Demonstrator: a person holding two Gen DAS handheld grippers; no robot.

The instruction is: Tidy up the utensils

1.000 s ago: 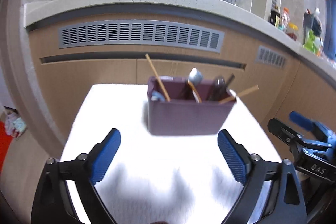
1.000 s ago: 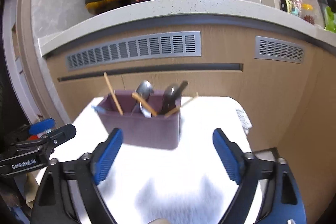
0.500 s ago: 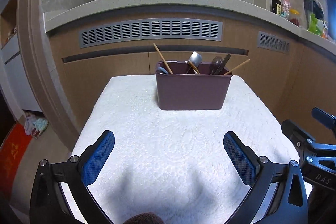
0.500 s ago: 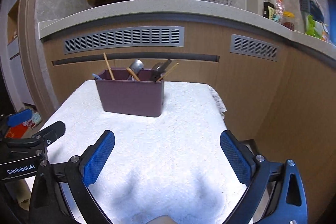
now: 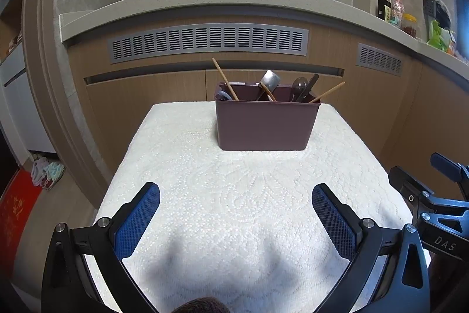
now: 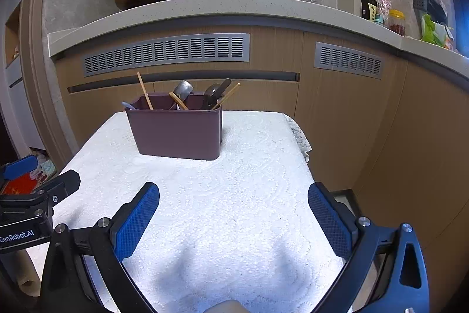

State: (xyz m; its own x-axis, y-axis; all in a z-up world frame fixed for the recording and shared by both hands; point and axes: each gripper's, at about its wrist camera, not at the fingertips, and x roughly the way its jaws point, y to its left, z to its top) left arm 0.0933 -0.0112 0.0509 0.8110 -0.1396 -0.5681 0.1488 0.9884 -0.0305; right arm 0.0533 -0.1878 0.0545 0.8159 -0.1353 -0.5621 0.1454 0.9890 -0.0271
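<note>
Maroon plastic caddy (image 5: 265,123) upright at the far end of the white cloth (image 5: 234,195), chopsticks (image 5: 225,79) and spoons (image 5: 270,81) leaning handle-up in its compartments for easy retrieval. Left gripper (image 5: 236,220) and right gripper (image 6: 233,217): both spread wide, empty, well short of the caddy, likely sorting finished.

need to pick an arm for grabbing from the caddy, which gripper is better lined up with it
Left, marginally. The caddy sits almost centred ahead of the left gripper; for the right gripper it lies off to the left. Both are open and empty.
</note>
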